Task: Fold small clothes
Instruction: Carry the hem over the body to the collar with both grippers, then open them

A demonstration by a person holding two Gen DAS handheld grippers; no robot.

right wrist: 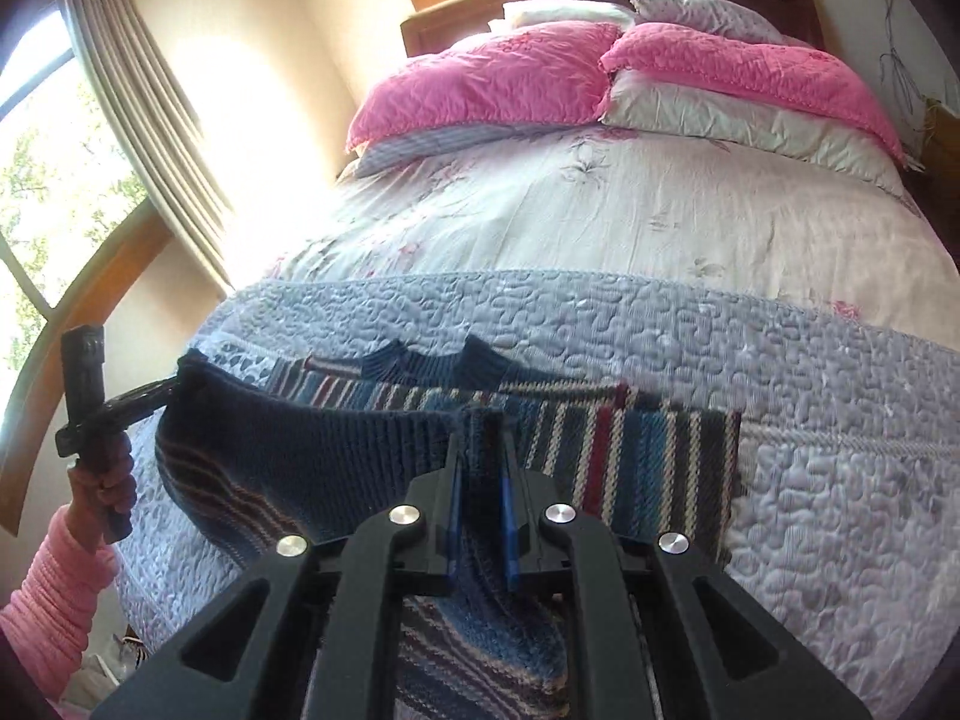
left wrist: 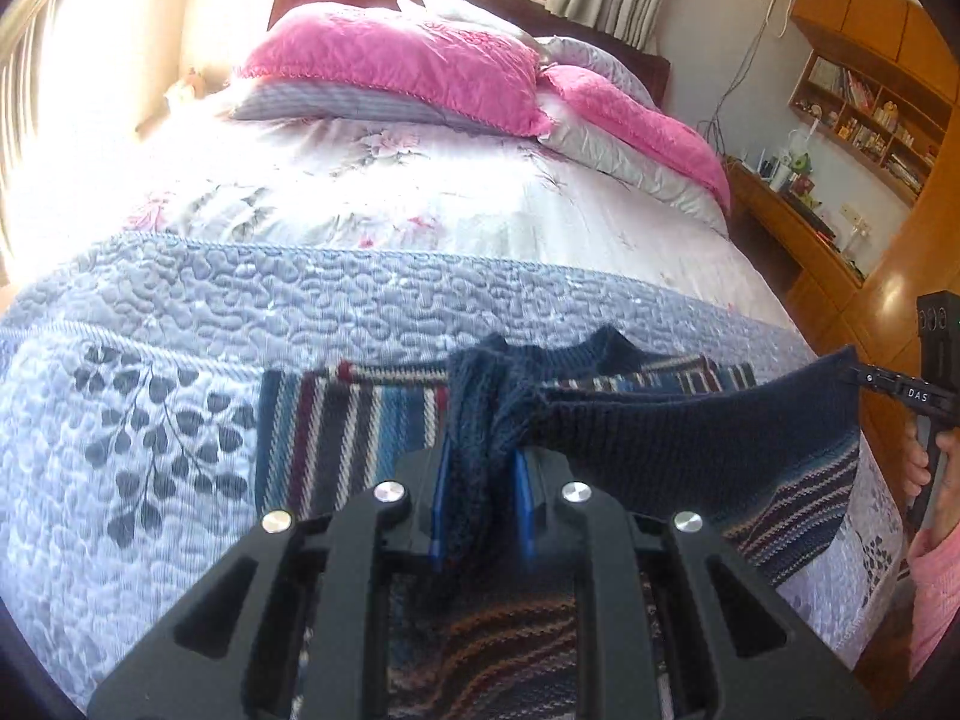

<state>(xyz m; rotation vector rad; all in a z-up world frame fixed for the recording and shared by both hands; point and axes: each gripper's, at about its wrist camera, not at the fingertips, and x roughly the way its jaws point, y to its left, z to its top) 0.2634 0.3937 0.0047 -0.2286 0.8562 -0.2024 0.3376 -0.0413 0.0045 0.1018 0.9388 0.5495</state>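
Striped sweater on quilt, 6 o'clock. Left gripper and right gripper both clamped on navy hem, lifted toward collar at 12 o'clock. First fold midway; rest pending.

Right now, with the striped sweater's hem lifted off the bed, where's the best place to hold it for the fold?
Keep to the navy ribbed hem of the striped sweater, one corner per hand-held gripper, coming in from the foot of the bed. The left hand-held gripper and right hand-held gripper already pinch that thick band, and the hem hangs fairly level between them, which suggests an even fold.
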